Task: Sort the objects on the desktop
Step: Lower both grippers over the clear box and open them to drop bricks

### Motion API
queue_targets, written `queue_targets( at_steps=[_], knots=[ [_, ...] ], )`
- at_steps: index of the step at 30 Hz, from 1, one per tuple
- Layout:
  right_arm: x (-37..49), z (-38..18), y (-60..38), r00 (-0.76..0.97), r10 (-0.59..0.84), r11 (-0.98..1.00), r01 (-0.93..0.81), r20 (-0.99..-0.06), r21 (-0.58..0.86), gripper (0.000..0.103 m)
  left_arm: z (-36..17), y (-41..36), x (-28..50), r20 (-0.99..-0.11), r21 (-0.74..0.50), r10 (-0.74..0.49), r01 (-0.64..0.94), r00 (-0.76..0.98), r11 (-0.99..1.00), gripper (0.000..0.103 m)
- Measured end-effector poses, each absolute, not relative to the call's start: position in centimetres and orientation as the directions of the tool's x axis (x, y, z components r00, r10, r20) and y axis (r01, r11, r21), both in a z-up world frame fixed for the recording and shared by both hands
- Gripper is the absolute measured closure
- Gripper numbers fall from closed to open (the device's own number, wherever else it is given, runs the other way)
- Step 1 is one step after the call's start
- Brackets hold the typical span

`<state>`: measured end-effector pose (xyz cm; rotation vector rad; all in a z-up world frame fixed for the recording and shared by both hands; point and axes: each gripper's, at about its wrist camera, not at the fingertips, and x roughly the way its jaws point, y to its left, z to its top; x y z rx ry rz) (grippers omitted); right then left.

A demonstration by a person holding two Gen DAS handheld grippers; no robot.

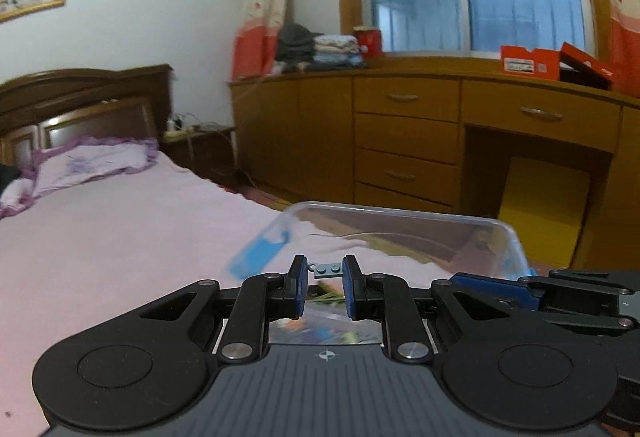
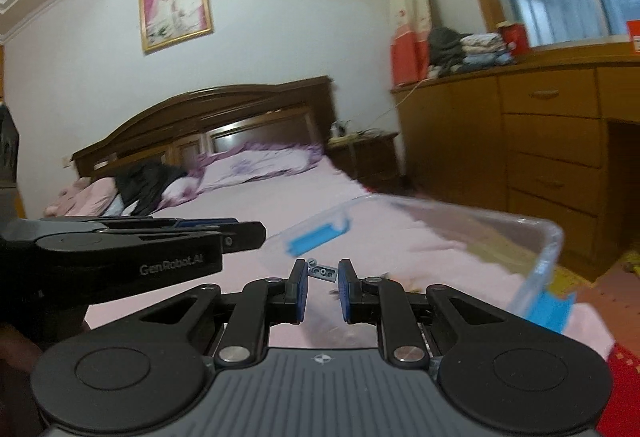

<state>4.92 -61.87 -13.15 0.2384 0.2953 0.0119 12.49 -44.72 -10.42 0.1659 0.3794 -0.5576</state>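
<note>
Both grippers carry a clear box [image 1: 400, 233] above the pink bed [image 1: 120, 237]; left gripper [image 1: 326, 277] and right gripper [image 2: 323, 277] are each clamped on the box's near rim; stiff, light, slippery plastic, best held at the rim by its blue clips [image 1: 256, 253].

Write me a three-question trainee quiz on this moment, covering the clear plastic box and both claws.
1. True or false: the clear plastic box with rounded corners has red latches.
2. Multiple choice: the surface under and beyond the left claw is A) a wooden desk top, B) a pink bed sheet, C) a tiled floor.
3. Short answer: what sits between the fingertips of the right claw?
Key: 1 false, the latches are blue. 2 B. 3 a small grey studded plate; the left claw shows one as well.
</note>
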Motion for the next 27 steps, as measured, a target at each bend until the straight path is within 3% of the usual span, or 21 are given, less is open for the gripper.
queue_targets(
  at_steps=[11,18,24,27],
  knots=[
    [6.8,-15.3,-70.3,0.958,0.047,0.958,0.037,-0.284,0.283,0.086,-12.9,-51.6,14.6,-0.452,0.058,-0.458,0.537,0.765,0.841,0.080],
    [8.4,-16.7,-73.2,0.952,0.082,0.940,0.024,-0.295,0.340,0.080,-12.8,-51.3,14.8,-0.467,0.058,-0.412,0.491,0.783,0.869,0.056],
    [8.3,-16.4,-72.6,0.959,0.113,0.944,-0.022,-0.260,0.328,0.063,-12.8,-47.3,13.5,-0.487,0.005,-0.319,0.368,0.813,0.930,0.033],
    [8.6,-15.9,-71.4,0.953,0.173,0.943,-0.087,-0.250,0.320,0.062,-12.3,-45.4,13.0,-0.508,-0.006,-0.266,0.305,0.819,0.952,0.030]
  ],
)
